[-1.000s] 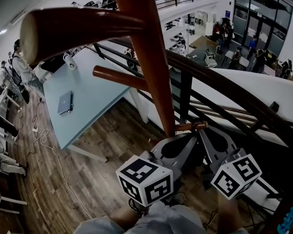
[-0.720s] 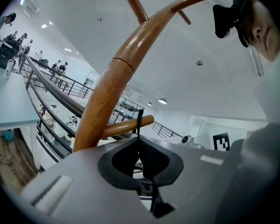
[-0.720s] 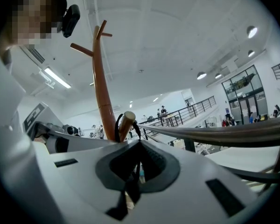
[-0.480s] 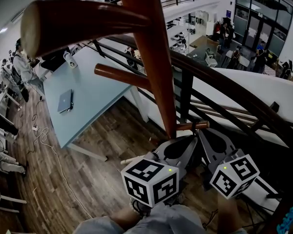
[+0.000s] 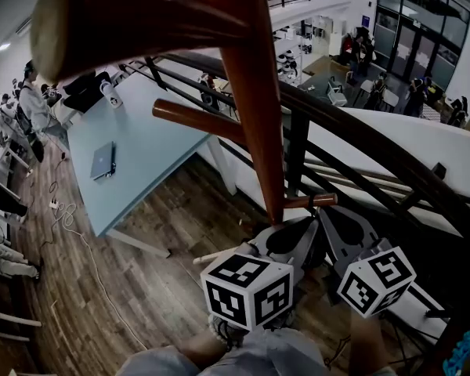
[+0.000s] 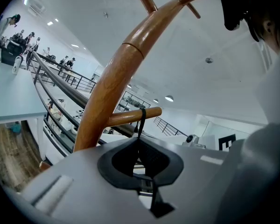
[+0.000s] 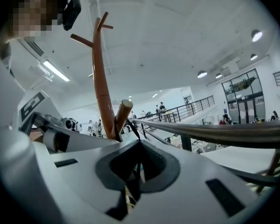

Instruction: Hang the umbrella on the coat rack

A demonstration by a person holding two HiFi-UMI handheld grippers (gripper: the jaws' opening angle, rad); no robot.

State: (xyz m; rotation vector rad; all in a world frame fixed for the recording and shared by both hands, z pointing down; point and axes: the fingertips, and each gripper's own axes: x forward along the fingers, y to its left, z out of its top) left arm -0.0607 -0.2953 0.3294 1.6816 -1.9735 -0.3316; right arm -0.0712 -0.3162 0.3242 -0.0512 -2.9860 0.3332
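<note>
While upturned, 2 hand-held grippers [image 6: 139, 141] [image 7: 139, 143]

Left gripper [image 5: 301, 224] and right gripper [image 5: 327, 216] sit side by side at lower centre of the head view, both pointing away from the person, tips nearly touching. Both sets of jaws are closed on a thin black strap [image 6: 141, 122].

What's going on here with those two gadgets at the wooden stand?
A person holds a claw in each hand at a low peg of the coat rack. A black strap is looped over that peg and runs down into the left claw, which is shut on it. The right claw looks shut on the strap too. The umbrella itself is out of sight.
</note>
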